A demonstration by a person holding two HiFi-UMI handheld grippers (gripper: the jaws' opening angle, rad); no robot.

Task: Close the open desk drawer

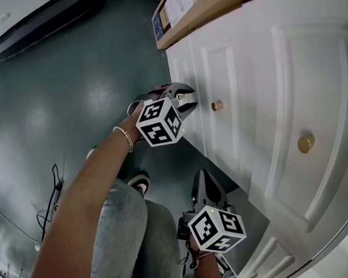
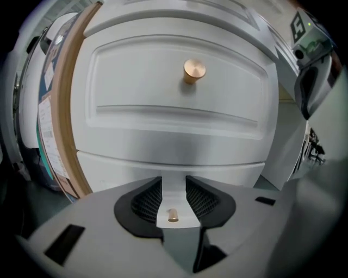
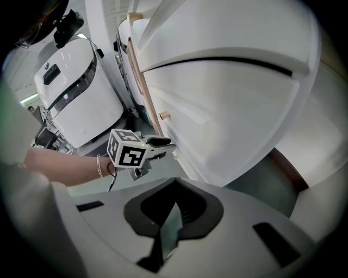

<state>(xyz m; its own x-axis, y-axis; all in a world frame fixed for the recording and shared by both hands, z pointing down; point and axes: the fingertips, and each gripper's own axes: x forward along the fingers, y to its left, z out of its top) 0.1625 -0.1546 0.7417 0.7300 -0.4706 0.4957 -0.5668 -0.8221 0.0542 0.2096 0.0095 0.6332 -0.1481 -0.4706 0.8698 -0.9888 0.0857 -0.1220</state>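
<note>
Floor [image 1: 73, 82] was dark teal and glossy. White desk [image 1: 286, 73] stood on it, with a wooden top [image 1: 214, 13] carrying a cardboard box [image 1: 168, 12] at its edge. Also on the floor: thin black cable [image 1: 52, 192] lower left, a shoe [image 1: 140, 182] near the desk base, and a white unit [image 1: 19, 21] well apart.

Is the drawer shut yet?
Not quite, I think. Done: the left gripper is at the drawer front, jaws apart around its little knob. In hand: getting ready to push. Left: it seems to stick out, so push it in. The right gripper waits, shut.
</note>
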